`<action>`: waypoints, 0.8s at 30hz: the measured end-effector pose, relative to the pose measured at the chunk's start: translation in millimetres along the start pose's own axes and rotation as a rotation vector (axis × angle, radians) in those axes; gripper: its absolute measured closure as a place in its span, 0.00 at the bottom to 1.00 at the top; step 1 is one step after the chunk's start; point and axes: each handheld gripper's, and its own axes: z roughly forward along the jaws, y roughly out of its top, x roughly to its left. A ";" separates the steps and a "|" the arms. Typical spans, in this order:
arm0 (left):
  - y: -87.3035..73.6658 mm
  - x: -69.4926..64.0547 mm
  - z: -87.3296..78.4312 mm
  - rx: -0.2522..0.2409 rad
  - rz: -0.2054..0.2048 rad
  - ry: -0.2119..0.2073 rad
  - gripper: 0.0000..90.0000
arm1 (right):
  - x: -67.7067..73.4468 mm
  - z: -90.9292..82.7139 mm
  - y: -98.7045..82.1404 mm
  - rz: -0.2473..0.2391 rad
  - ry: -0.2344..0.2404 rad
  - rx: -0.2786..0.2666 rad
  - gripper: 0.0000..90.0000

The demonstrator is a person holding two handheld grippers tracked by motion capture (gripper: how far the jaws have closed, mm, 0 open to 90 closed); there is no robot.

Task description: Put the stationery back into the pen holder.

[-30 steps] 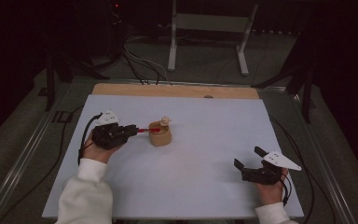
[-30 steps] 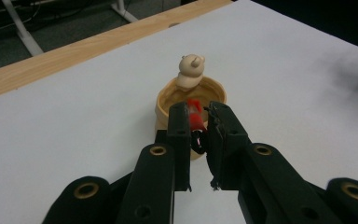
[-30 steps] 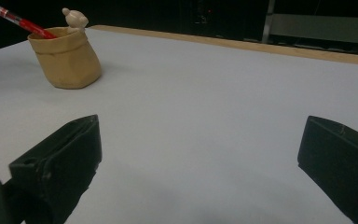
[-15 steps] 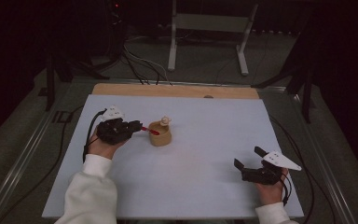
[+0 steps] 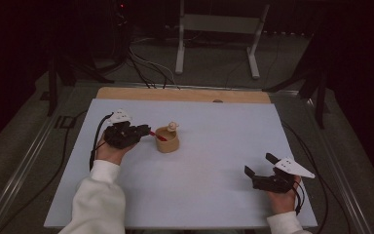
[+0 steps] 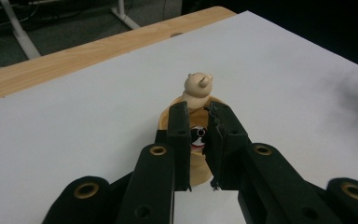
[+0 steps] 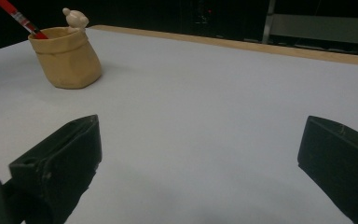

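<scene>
A tan cup [image 5: 168, 140] with a small pale figure [image 5: 173, 126] on its rim stands left of the mat's middle. My left gripper [image 5: 146, 130] lies just left of it, shut on a red pen [image 5: 159, 137] whose far end slants down into the cup's mouth. In the left gripper view the jaws stand nearly together over the pen's end [image 6: 197, 136], with the figure [image 6: 196, 86] and the cup [image 6: 168, 117] behind them. My right gripper [image 5: 259, 164] rests open at the front right, nothing between its jaws. From there the cup [image 7: 67, 58], pen [image 7: 21, 18] and right gripper [image 7: 200, 123] show.
A pale blue-grey mat [image 5: 214, 161] covers the table, with a wooden strip [image 5: 185, 94] along its far edge. Cables [image 5: 93, 146] trail off the left side and others [image 5: 316, 170] off the right. A metal stand [image 5: 219, 29] is on the floor beyond.
My left hand and forearm have edged slightly away and to the right, the pen staying angled into the cup. The right gripper has not moved.
</scene>
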 end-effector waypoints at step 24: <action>-1.6 3.5 14.0 -0.005 -0.026 -0.007 0.88 | 0.1 0.3 -0.1 -0.004 -0.001 0.001 0.00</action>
